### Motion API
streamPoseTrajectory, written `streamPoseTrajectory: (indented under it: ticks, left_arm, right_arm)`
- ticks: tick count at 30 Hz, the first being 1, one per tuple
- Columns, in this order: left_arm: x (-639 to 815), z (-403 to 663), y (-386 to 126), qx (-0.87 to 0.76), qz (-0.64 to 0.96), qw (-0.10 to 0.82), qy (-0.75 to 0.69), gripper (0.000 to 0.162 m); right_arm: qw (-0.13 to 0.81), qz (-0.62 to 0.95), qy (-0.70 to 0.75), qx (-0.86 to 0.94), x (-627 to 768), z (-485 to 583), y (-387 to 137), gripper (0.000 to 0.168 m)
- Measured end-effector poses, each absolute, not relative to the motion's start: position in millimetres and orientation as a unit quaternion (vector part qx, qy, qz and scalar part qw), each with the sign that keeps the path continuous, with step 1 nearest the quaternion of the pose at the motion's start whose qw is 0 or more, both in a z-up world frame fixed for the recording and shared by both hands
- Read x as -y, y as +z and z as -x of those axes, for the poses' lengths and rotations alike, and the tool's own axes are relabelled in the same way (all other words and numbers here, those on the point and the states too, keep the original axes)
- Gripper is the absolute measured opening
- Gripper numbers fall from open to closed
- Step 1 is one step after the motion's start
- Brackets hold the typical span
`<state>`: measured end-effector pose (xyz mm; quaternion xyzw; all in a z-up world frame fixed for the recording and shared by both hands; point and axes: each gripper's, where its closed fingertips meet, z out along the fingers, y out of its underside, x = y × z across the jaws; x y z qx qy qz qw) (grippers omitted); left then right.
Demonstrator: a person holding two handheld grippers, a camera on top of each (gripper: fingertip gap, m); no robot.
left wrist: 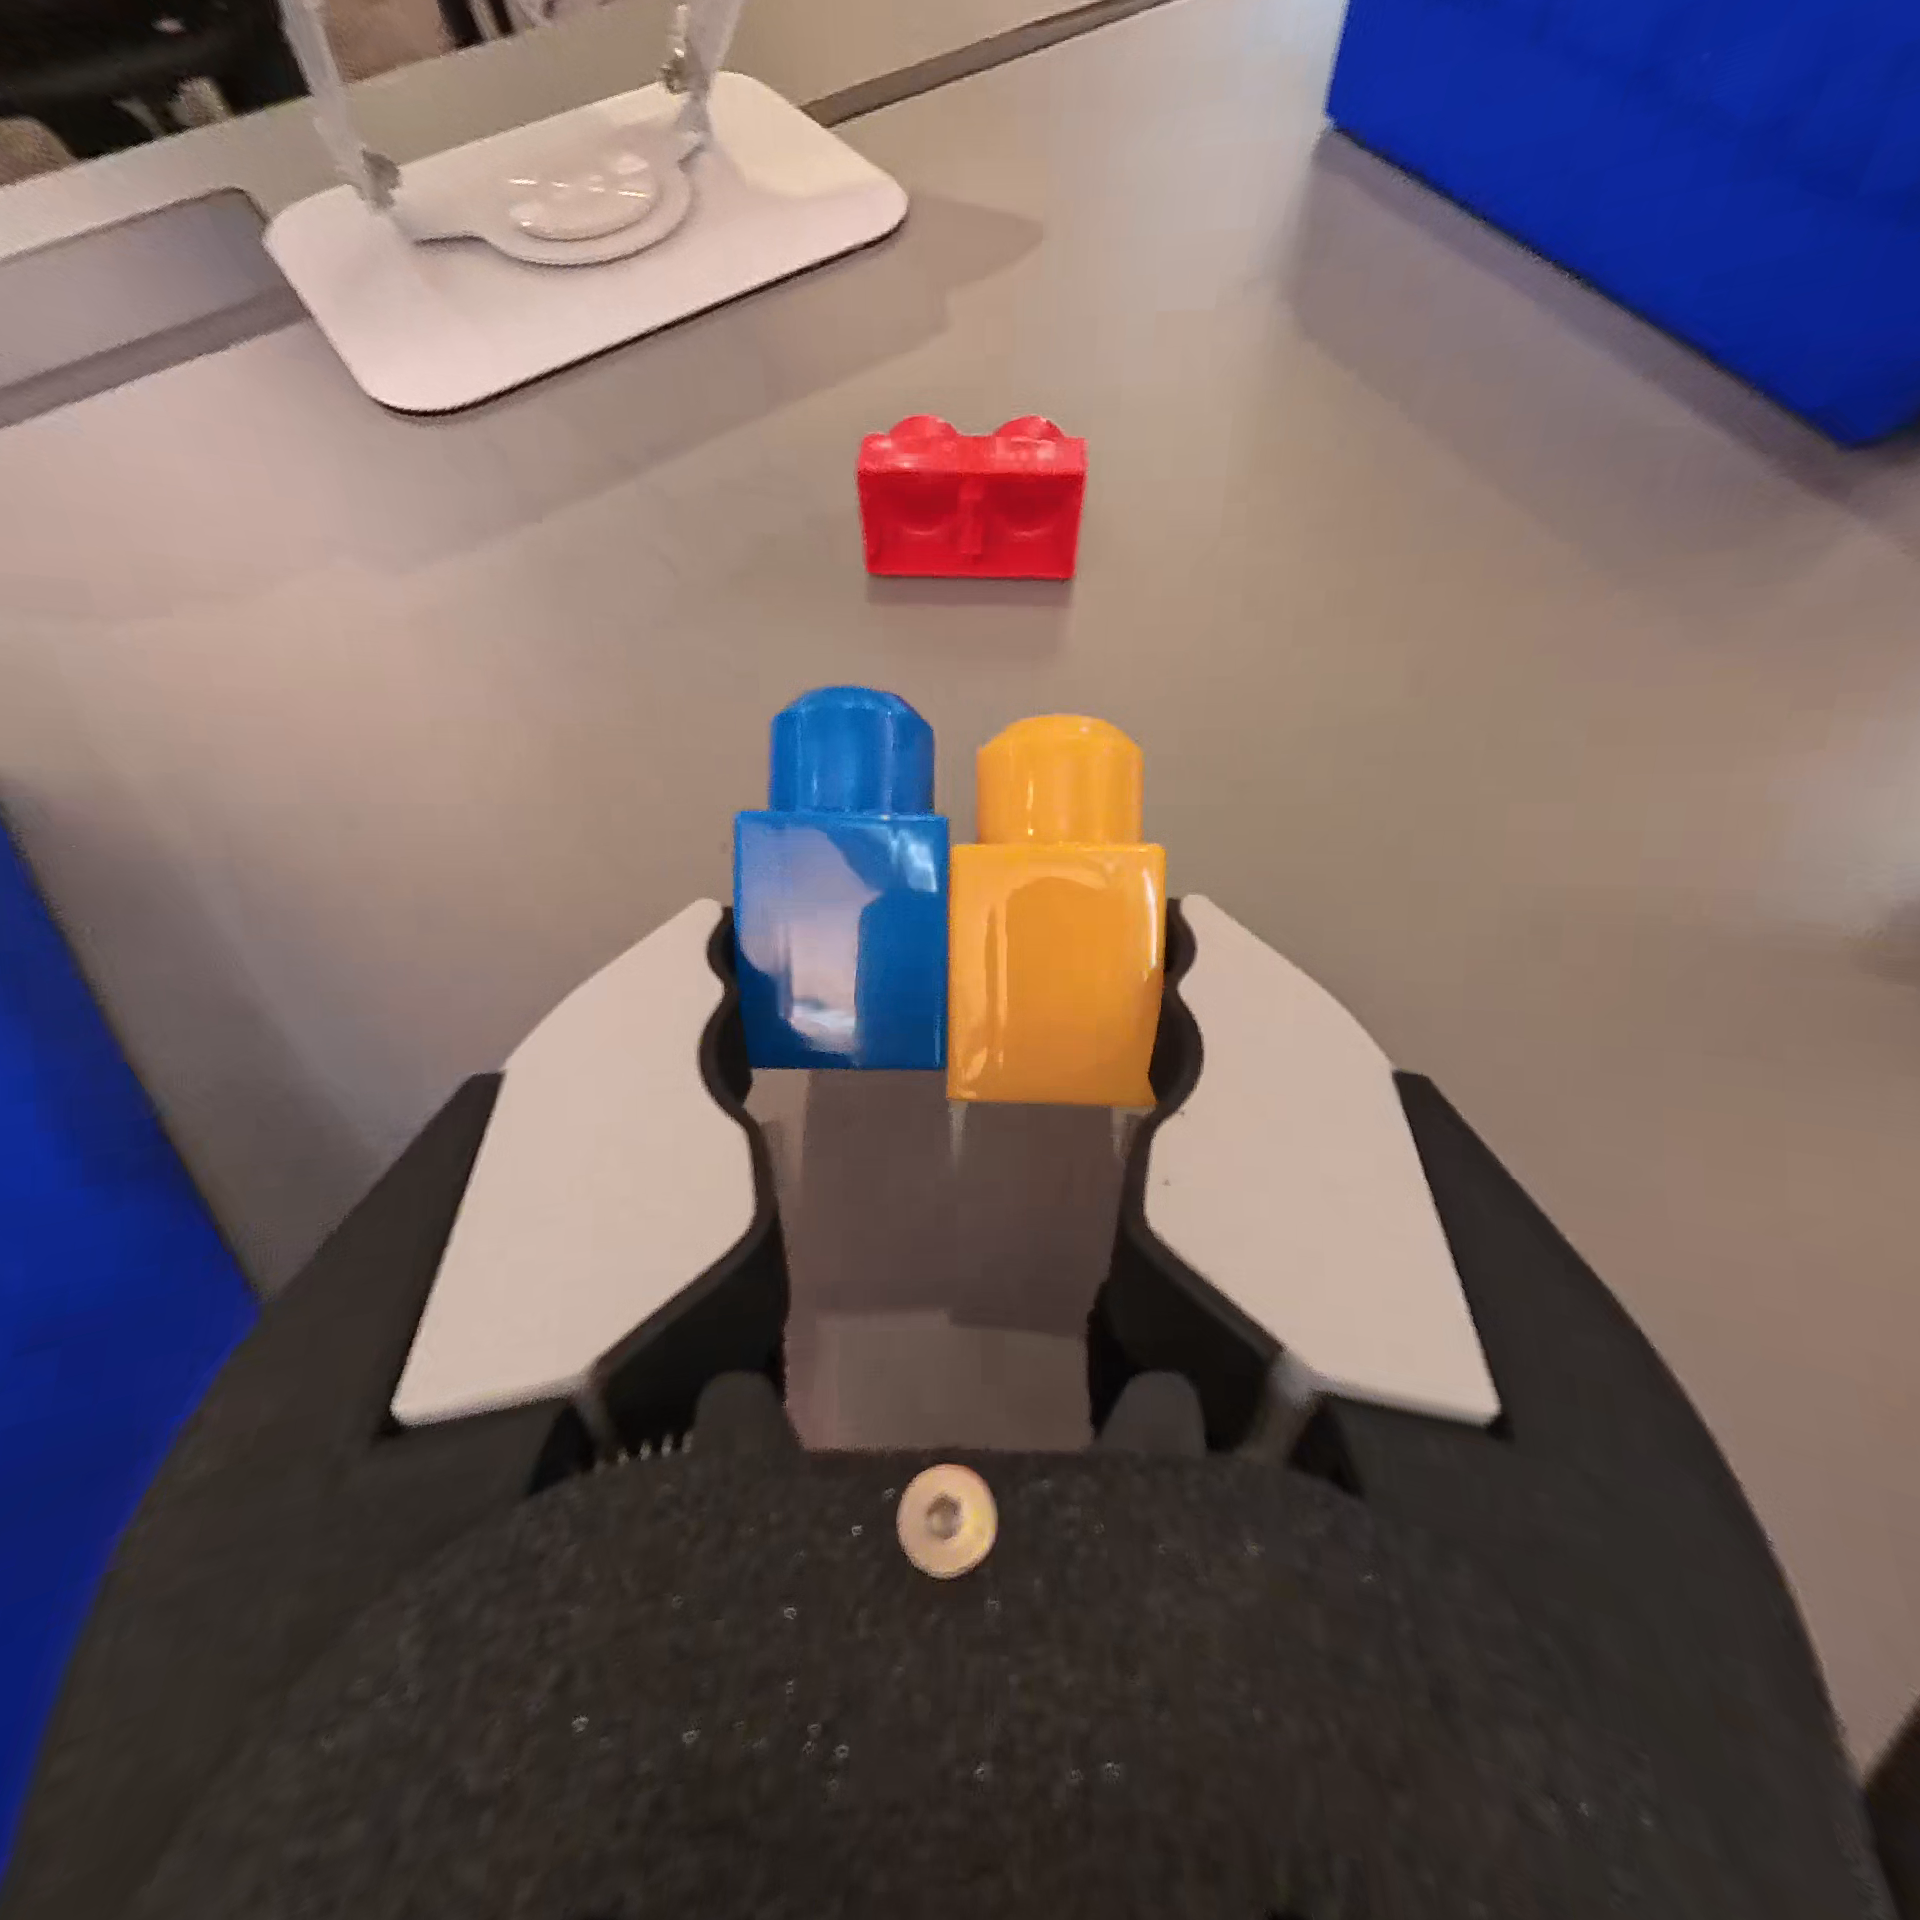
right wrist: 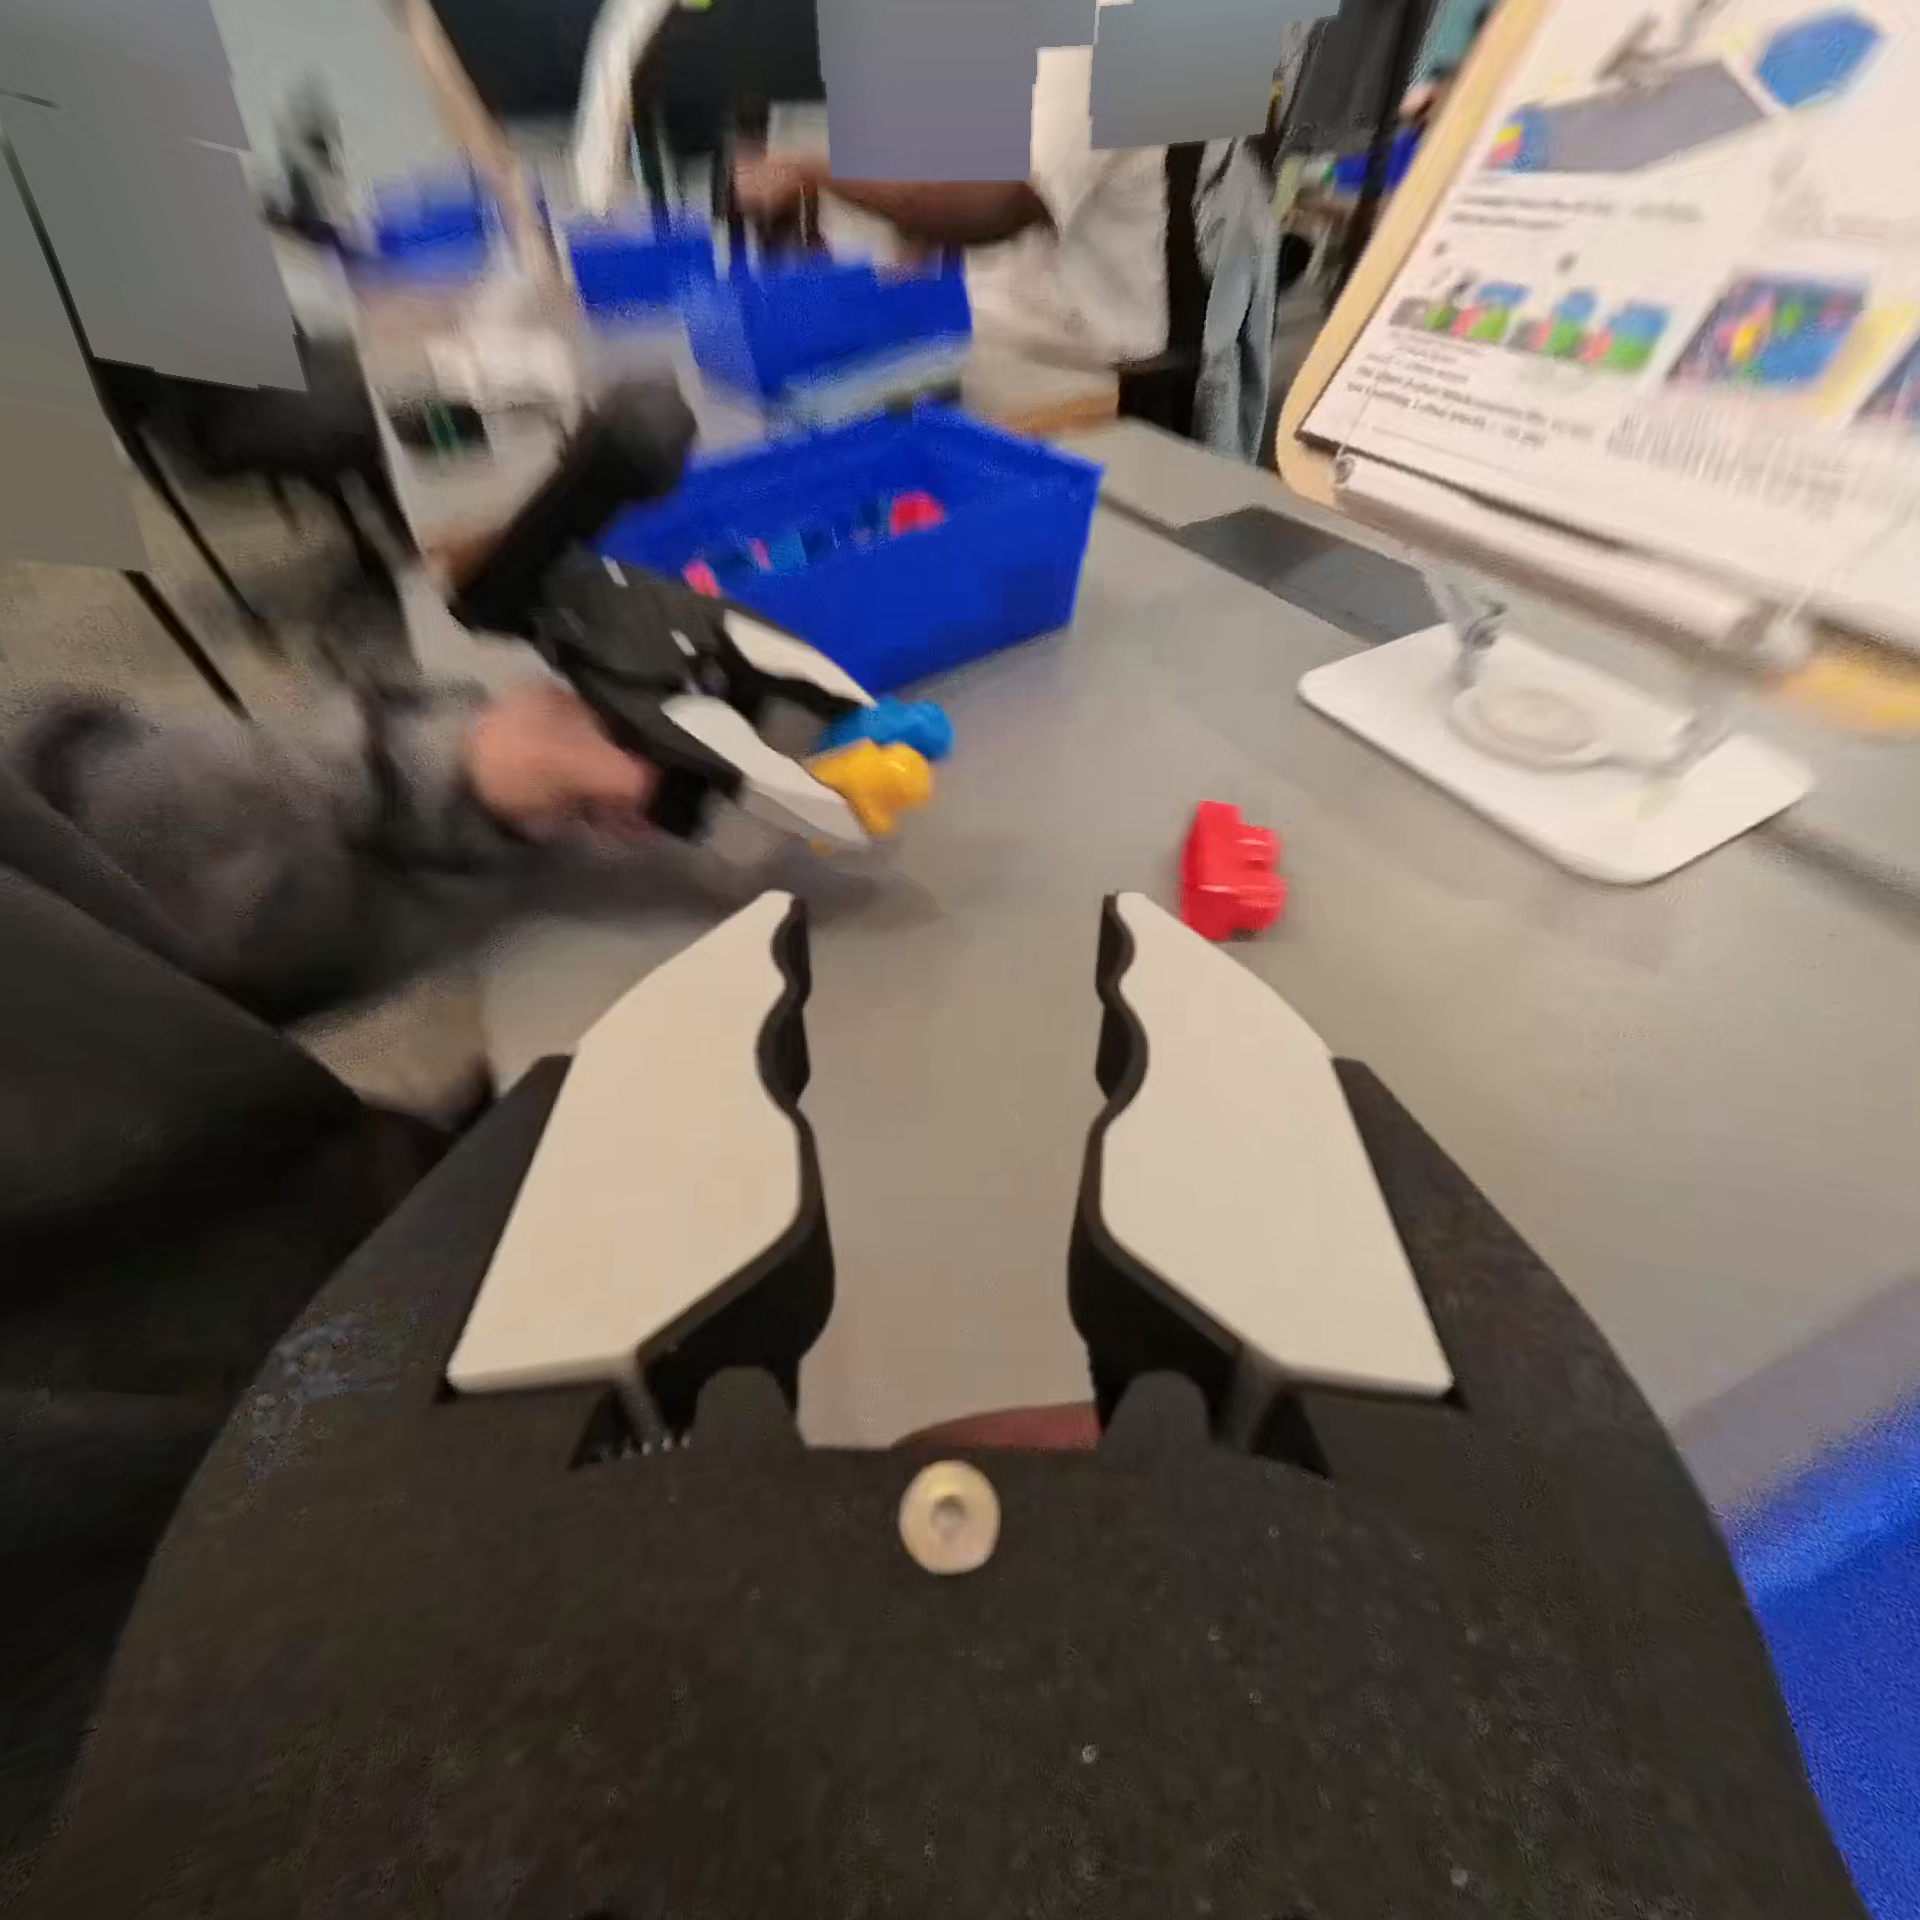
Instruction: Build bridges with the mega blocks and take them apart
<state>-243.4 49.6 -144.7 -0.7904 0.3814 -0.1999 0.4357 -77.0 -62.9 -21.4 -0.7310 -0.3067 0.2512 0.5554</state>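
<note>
My left gripper [left wrist: 951,935] is shut on a blue block [left wrist: 844,935] and a yellow block [left wrist: 1055,966], held side by side between its fingers above the grey table [left wrist: 1455,831]. A red two-stud block [left wrist: 971,504] lies on its side on the table ahead of them. In the right wrist view the left gripper [right wrist: 847,774] shows at the left with the blue block [right wrist: 894,727] and yellow block [right wrist: 878,784] at its tips. The red block [right wrist: 1231,868] lies just beyond my right gripper [right wrist: 951,914], which is open and empty above the table.
A blue bin [right wrist: 883,551] with several blocks stands at the far left of the table. A white stand [right wrist: 1548,748] bearing an instruction sheet [right wrist: 1662,260] stands at the back right; its base shows in the left wrist view [left wrist: 582,270]. Another blue bin [left wrist: 1621,187] sits far right. People stand behind.
</note>
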Motion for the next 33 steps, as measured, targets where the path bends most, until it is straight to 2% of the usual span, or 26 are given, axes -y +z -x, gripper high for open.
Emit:
streamPoseTrajectory:
  ticks: [3,5,10,16,25,29,33]
  left_arm:
    - [-44,247,-147,-0.394,0.785,0.437,-0.194,0.075]
    - [-40,248,-147,-0.401,0.781,0.437,-0.194,0.075]
    - [-30,243,-153,-0.411,0.781,0.423,-0.208,0.075]
    - [-23,246,-155,-0.391,0.792,0.397,-0.249,0.076]
    - [-35,241,-156,-0.400,0.794,0.380,-0.257,0.075]
    - [-50,231,-160,-0.418,0.791,0.370,-0.249,0.075]
    - [-66,211,-155,-0.449,0.773,0.375,-0.244,0.076]
  right_arm:
    - [0.501,0.722,0.084,0.470,19,66,1,0.059]
    - [0.473,0.690,0.036,0.546,-17,65,7,0.058]
    - [0.330,0.661,0.028,0.674,-94,65,-52,0.061]
    - [0.238,0.600,0.030,0.763,-150,83,-129,0.067]
    - [0.176,0.520,0.071,0.833,-153,116,-187,0.065]
    - [0.164,0.525,0.081,0.831,-144,119,-187,0.061]
    - [0.179,0.548,0.064,0.815,-138,111,-163,0.061]
